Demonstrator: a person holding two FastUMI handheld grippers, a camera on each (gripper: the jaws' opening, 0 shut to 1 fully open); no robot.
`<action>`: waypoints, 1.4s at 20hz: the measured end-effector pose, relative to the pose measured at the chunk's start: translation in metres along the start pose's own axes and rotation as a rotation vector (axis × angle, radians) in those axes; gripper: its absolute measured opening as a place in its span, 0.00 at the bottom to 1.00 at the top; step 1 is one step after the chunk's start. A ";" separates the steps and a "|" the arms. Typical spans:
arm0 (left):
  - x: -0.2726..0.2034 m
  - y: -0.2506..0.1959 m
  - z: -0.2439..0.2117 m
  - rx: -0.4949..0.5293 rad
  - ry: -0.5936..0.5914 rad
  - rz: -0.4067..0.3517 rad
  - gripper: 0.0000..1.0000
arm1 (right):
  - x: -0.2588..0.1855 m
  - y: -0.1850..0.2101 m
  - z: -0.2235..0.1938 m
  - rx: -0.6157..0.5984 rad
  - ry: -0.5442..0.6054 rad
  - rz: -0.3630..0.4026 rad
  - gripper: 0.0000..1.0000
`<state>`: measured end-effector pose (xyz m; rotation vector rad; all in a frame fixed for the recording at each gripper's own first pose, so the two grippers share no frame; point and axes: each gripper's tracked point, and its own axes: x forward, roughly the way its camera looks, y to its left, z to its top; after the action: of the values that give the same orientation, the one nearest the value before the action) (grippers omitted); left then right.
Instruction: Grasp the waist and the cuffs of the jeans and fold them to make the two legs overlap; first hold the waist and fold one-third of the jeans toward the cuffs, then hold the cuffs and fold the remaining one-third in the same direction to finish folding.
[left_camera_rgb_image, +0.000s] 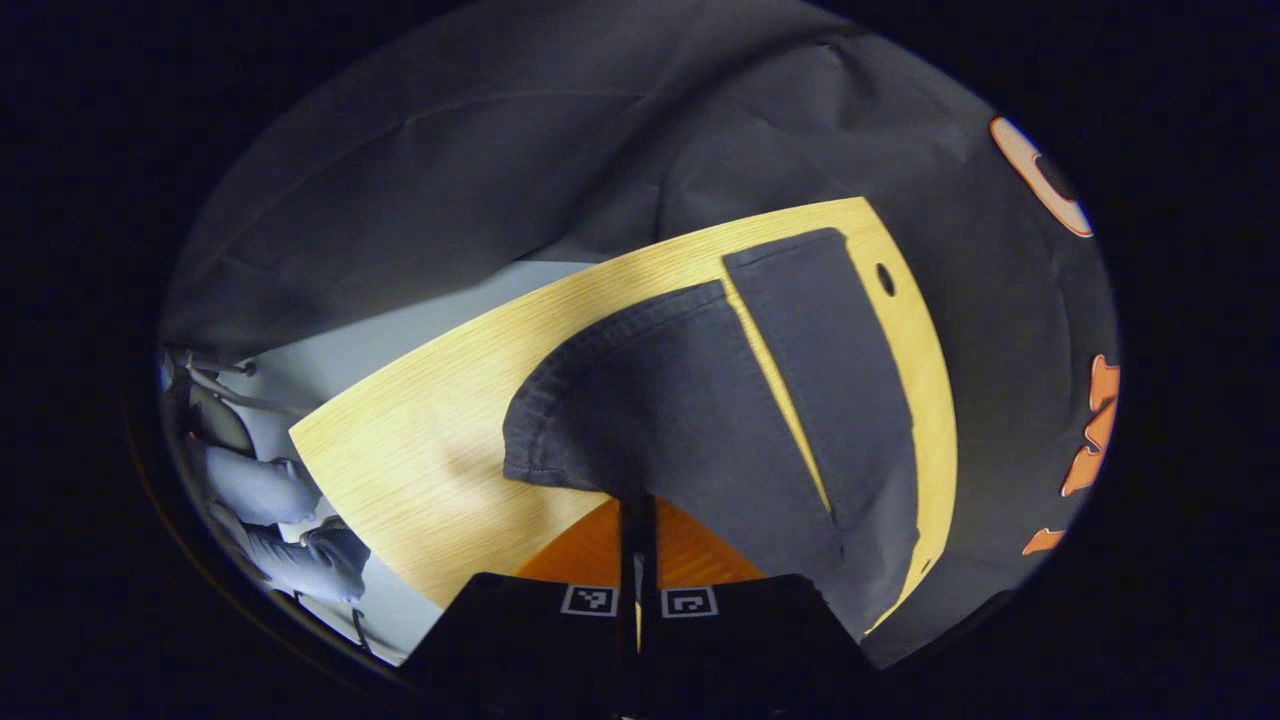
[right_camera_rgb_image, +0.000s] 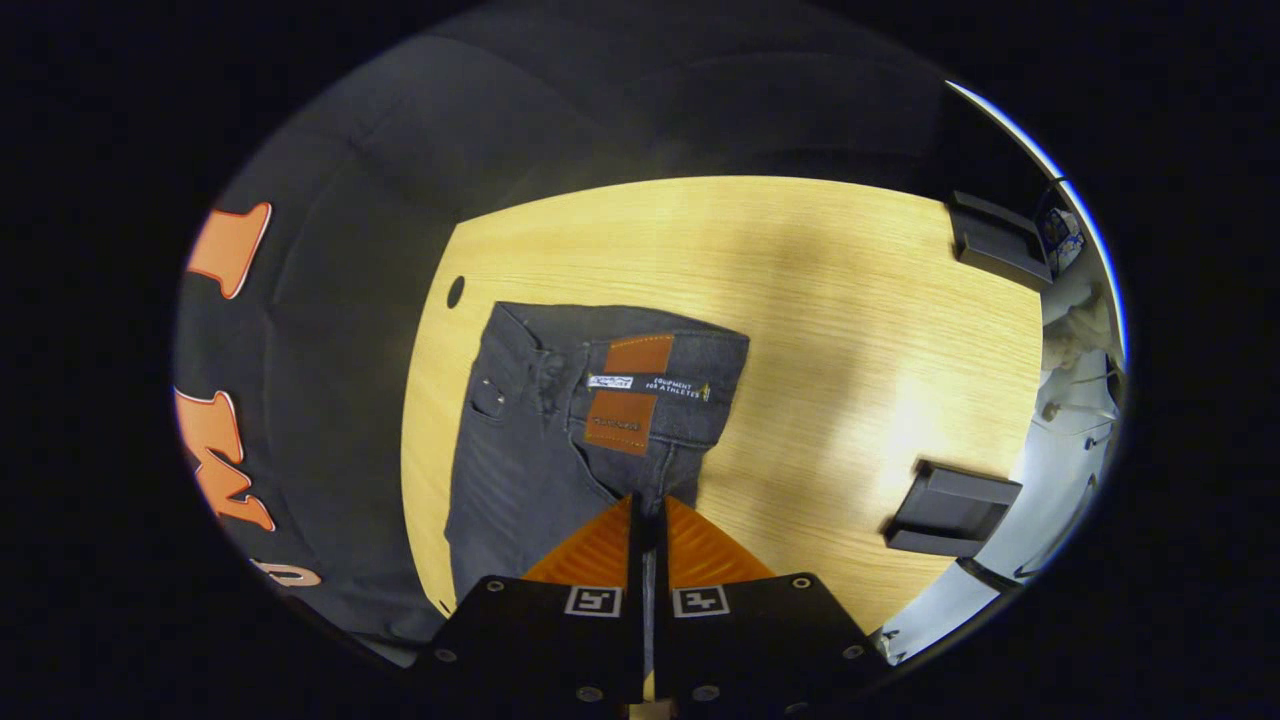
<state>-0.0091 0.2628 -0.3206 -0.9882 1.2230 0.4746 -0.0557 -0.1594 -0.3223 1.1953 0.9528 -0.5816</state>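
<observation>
Dark grey jeans (left_camera_rgb_image: 700, 400) lie on a light wooden table (left_camera_rgb_image: 420, 440). In the left gripper view the far leg (left_camera_rgb_image: 830, 380) lies flat, while the near leg's hemmed cuff (left_camera_rgb_image: 540, 440) curls up off the wood. My left gripper (left_camera_rgb_image: 637, 510) is shut on that near leg's edge close to the cuff. In the right gripper view the waist (right_camera_rgb_image: 620, 390), with its brown patch, points away from me. My right gripper (right_camera_rgb_image: 648, 505) is shut on the jeans' near edge just below the waistband.
A small round hole (right_camera_rgb_image: 455, 291) sits in the table near the waist's corner. Two black blocks (right_camera_rgb_image: 950, 510) (right_camera_rgb_image: 1000, 240) stand at the table's right edge. The black cloth wall (left_camera_rgb_image: 500, 150) hangs close behind the table. Pale floor and chair legs (left_camera_rgb_image: 260, 480) lie beyond the left edge.
</observation>
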 end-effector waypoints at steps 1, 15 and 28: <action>-0.005 -0.009 0.005 0.008 -0.013 -0.027 0.01 | -0.002 0.013 0.002 0.001 -0.007 0.029 0.05; -0.008 -0.126 0.093 0.146 -0.131 -0.141 0.01 | -0.001 0.119 0.031 -0.024 -0.021 0.143 0.04; 0.044 -0.184 0.142 0.237 -0.105 -0.051 0.01 | 0.073 0.181 0.051 -0.067 0.034 0.096 0.05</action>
<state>0.2248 0.2758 -0.2912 -0.7810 1.1281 0.3279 0.1431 -0.1472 -0.2890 1.1869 0.9313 -0.4505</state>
